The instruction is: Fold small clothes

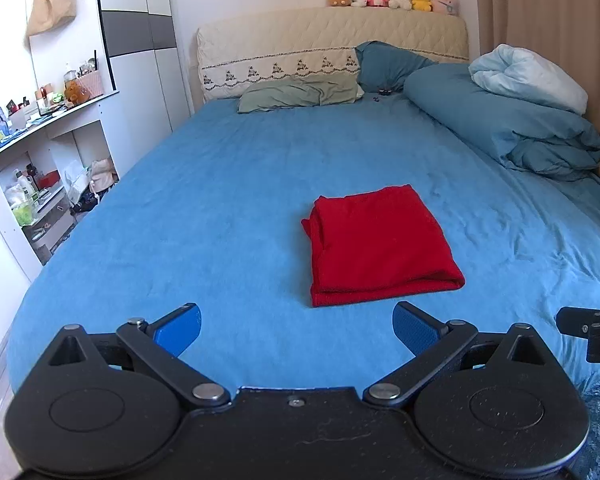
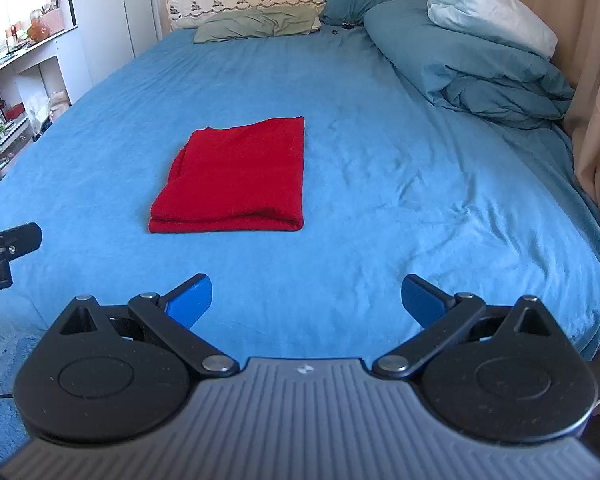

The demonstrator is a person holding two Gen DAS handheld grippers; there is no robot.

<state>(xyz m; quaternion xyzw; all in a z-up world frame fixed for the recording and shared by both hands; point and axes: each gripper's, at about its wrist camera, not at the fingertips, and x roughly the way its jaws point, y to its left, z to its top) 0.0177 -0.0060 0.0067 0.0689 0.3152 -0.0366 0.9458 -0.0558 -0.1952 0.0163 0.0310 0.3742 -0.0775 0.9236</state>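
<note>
Shelves (image 1: 40, 184) hold bottles; red cloth (image 1: 380, 244) lies folded; left gripper (image 1: 296, 328), right gripper (image 2: 306, 300) spread, empty.

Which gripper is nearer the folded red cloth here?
Left, slightly. The left gripper hovers open just short of the red cloth's near edge; the right gripper is open too, farther back and to the cloth's right.

My left gripper (image 1: 296, 330) has a matte black body, speckled and scuffed, with two round black discs, silver pivot bolts and one small centre screw. Its black link arms end in blue finger pads (image 1: 414, 330), one with a textured face. My right gripper (image 2: 307, 300) shares the discs, bolts and blue pads (image 2: 192, 300), but its body is ribbed grey with a small white mark.
</note>
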